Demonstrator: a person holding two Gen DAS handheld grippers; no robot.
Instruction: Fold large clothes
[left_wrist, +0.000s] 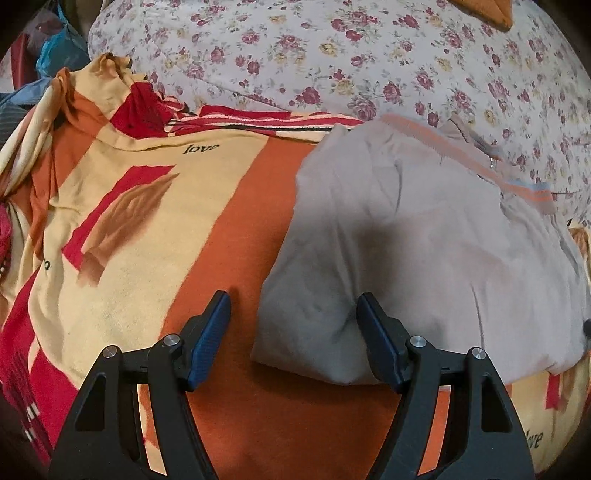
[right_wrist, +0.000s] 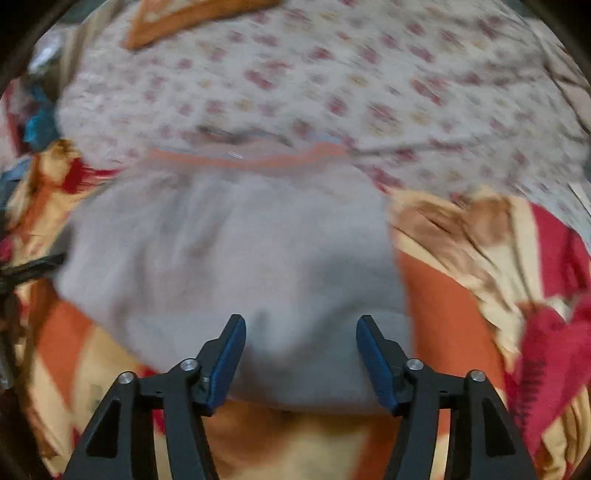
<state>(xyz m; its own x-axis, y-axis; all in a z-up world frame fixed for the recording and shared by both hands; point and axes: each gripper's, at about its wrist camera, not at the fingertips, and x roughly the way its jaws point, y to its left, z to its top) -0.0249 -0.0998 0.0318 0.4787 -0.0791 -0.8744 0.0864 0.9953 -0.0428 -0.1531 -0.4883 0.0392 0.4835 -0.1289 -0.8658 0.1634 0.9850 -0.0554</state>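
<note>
Grey garment (left_wrist: 424, 236) folded, orange-trimmed | left gripper (left_wrist: 293, 317) agape, empty | right gripper (right_wrist: 301, 332) likewise

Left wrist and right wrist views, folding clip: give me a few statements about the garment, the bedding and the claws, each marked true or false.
1. The grey garment lies folded on the orange, yellow and red sheet. True.
2. The left claw is clamped on the garment. False: its jaws stand open above the garment's near left corner, gripping nothing.
3. The garment has an orange band along its far edge. True.
4. The right claw holds a sock. False: it is open over the garment, and no sock is in view.
5. The floral cover is plain blue. False: it is pale with red roses.
</note>
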